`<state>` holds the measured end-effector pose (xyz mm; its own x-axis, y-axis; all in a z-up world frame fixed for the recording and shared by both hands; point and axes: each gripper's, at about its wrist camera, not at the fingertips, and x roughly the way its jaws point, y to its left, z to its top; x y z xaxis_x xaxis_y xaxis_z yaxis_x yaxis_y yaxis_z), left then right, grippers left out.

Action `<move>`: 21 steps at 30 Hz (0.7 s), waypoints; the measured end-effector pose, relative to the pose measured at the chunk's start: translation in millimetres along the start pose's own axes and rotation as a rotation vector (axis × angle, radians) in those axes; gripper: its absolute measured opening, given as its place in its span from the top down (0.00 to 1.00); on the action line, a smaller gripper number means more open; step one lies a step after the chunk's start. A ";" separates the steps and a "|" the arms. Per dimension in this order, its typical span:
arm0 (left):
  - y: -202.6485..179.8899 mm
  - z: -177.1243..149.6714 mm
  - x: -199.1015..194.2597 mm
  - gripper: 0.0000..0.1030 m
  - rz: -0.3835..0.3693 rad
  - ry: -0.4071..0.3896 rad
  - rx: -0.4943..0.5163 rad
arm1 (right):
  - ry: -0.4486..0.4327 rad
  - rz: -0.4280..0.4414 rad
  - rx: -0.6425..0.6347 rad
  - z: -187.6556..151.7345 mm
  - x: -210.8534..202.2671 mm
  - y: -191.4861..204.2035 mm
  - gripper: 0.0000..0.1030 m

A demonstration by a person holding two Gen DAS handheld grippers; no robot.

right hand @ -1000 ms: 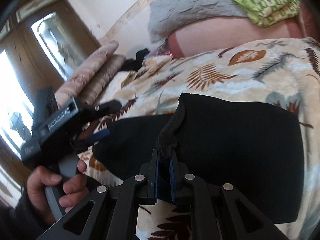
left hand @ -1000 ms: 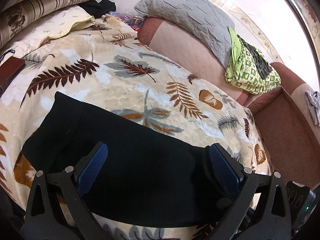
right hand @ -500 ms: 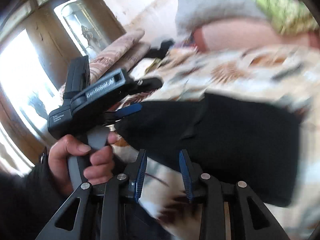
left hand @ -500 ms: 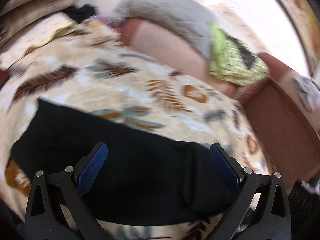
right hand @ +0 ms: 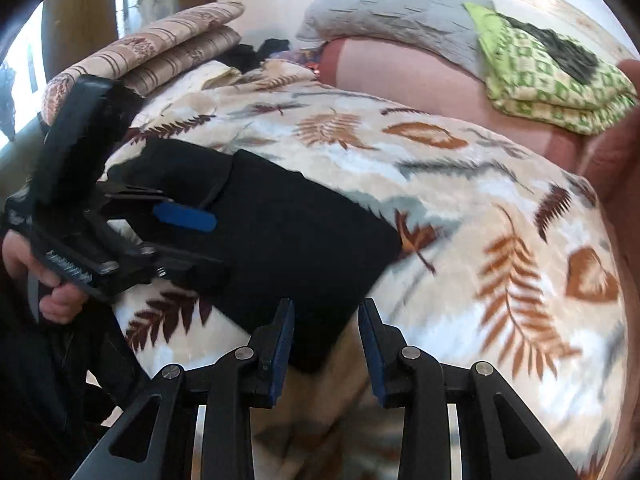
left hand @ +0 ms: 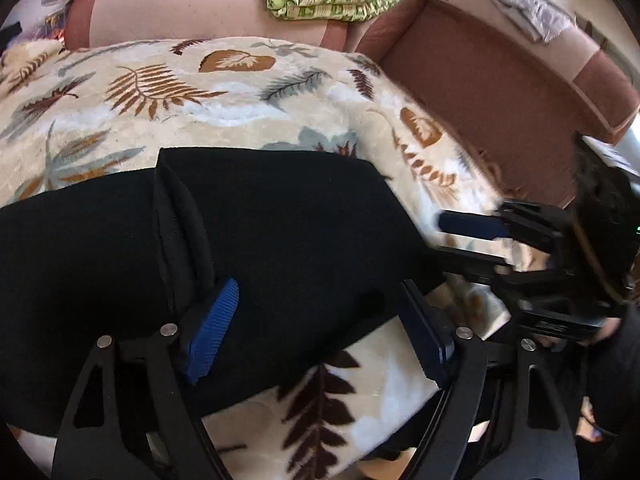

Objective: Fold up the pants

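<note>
Two claws, both released: left claw (left hand: 320, 332) has just been narrowing, its pads straddling the folded black pants (left hand: 248, 240) on the leaf blanket (left hand: 248, 92); right claw (right hand: 326, 344) has just opened, holding nothing. Grab both near corners squarely, lift evenly, fold over

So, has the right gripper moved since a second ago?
Yes. The right gripper left the folded edge of the pants, now up-left in its view, sliding right to their near corner. Its jaws have just been opening, gripping nothing.
</note>
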<state>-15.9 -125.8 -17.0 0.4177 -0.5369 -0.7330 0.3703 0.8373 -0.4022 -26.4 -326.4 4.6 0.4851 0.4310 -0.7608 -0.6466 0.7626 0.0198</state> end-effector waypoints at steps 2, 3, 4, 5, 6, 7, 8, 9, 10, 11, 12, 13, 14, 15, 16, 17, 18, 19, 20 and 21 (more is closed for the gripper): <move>6.2 0.0 -1.8 0.22 -0.027 -0.007 -0.033 | -0.021 0.064 -0.018 7.9 4.1 -1.1 0.69; 8.7 1.1 -1.9 0.22 -0.038 -0.009 -0.044 | -0.018 0.095 -0.023 9.8 8.5 -1.6 0.69; 10.3 2.4 -1.8 0.22 -0.045 -0.009 -0.054 | 0.022 0.135 -0.022 10.3 20.7 -3.0 0.69; 10.2 1.8 -2.1 0.22 -0.048 -0.009 -0.057 | 0.078 0.149 -0.020 8.8 32.1 -2.2 0.68; 10.3 2.7 -0.7 0.22 -0.043 -0.007 -0.056 | 0.113 0.154 -0.023 5.9 40.8 -1.8 0.67; 7.8 3.4 -0.3 0.22 -0.039 -0.009 -0.051 | 0.075 0.168 -0.011 4.1 39.1 -4.1 0.67; 6.5 3.1 -1.3 0.22 -0.037 -0.009 -0.050 | 0.081 0.182 0.014 3.4 38.8 -6.4 0.66; 4.6 5.9 -5.1 0.22 -0.034 -0.024 -0.053 | 0.083 0.191 0.024 3.9 36.8 -7.0 0.66; 0.8 7.4 -11.2 0.22 -0.037 -0.041 -0.044 | 0.088 0.197 0.017 6.0 34.6 -7.4 0.67; -0.9 12.8 -17.9 0.22 -0.050 -0.076 -0.036 | 0.086 0.195 -0.005 9.6 30.1 -6.8 0.67; -1.7 17.2 -23.4 0.22 -0.051 -0.110 -0.032 | 0.057 0.182 -0.016 13.9 23.3 -8.5 0.67; -2.5 26.9 -27.2 0.22 -0.050 -0.150 -0.029 | 0.020 0.151 -0.014 18.3 18.3 -10.4 0.67; -1.5 33.5 -27.2 0.22 -0.052 -0.168 -0.032 | -0.024 0.099 0.002 24.0 14.2 -16.4 0.67; 3.2 43.4 -21.8 0.22 -0.049 -0.176 -0.047 | -0.052 0.052 0.028 29.5 13.4 -23.7 0.67; 10.9 50.4 -12.3 0.22 -0.043 -0.163 -0.073 | -0.064 0.034 0.044 32.4 15.0 -28.4 0.67; 23.8 55.1 4.9 0.22 -0.009 -0.125 -0.115 | -0.067 0.040 0.065 37.1 20.8 -33.9 0.67; 35.7 53.1 18.6 0.22 0.035 -0.085 -0.150 | -0.037 0.068 0.080 41.3 32.6 -38.8 0.67; 42.2 50.2 26.1 0.24 0.046 -0.060 -0.170 | 0.043 0.110 0.099 39.4 51.6 -40.8 0.67; 43.3 46.5 27.0 0.23 0.043 -0.075 -0.163 | 0.111 0.124 0.110 36.8 66.7 -41.1 0.66; 38.2 46.1 25.2 0.23 0.060 -0.079 -0.137 | 0.103 0.110 0.105 34.9 70.6 -39.1 0.65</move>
<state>47.0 -112.1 -25.5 0.5018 -0.4870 -0.7148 0.2278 0.8717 -0.4339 53.6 -308.9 -27.3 0.3489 0.4668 -0.8127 -0.6245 0.7623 0.1698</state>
